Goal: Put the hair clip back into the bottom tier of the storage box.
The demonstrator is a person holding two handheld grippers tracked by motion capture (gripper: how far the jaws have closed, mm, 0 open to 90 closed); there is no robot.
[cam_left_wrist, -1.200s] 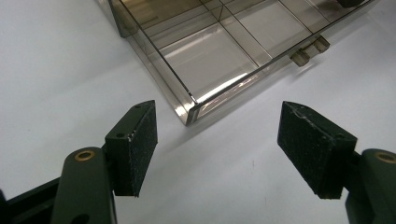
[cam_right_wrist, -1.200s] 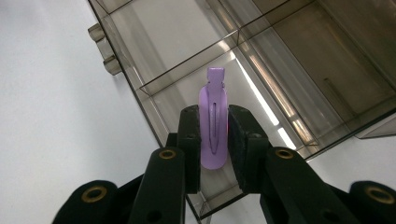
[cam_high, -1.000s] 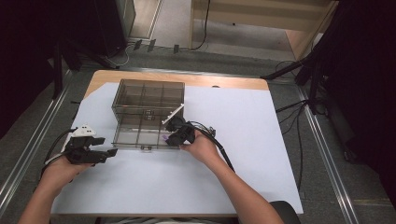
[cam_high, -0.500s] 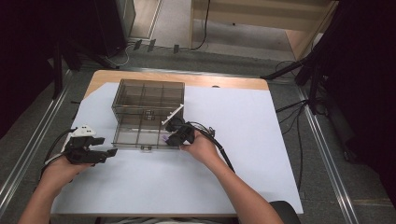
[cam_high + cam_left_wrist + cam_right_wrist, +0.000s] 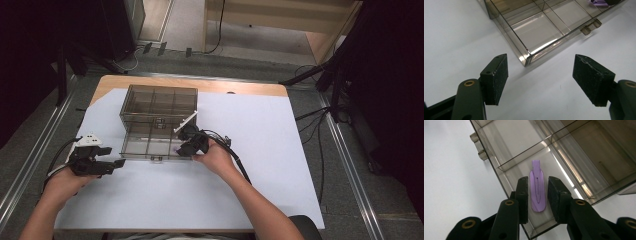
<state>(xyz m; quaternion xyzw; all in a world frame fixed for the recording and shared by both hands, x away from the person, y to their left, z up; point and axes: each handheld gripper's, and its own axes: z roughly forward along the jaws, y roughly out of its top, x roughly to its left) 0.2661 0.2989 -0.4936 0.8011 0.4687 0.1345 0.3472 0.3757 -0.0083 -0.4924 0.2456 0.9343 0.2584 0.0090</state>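
A smoky clear compartment box [image 5: 150,107] lies with its lid open on the white sheet. A purple hair clip [image 5: 537,195] rests flat in the tray's near corner compartment [image 5: 509,176]. My right gripper [image 5: 537,182] reaches into that compartment with a jaw on each side of the clip. Its jaws have just been opening, and a thin gap shows beside each pad. From above, the right gripper [image 5: 181,146] sits at the tray's front right. My left gripper [image 5: 119,163] stands open on the sheet, left of the tray. Its wide jaws [image 5: 540,80] point at the tray's corner [image 5: 526,56] with nothing between them.
The tray's two latches [image 5: 590,27] stick out from its front wall. The white sheet [image 5: 260,150] covers most of the wooden table [image 5: 240,87]. Cables trail from both grippers. Dark stands and floor rails surround the table.
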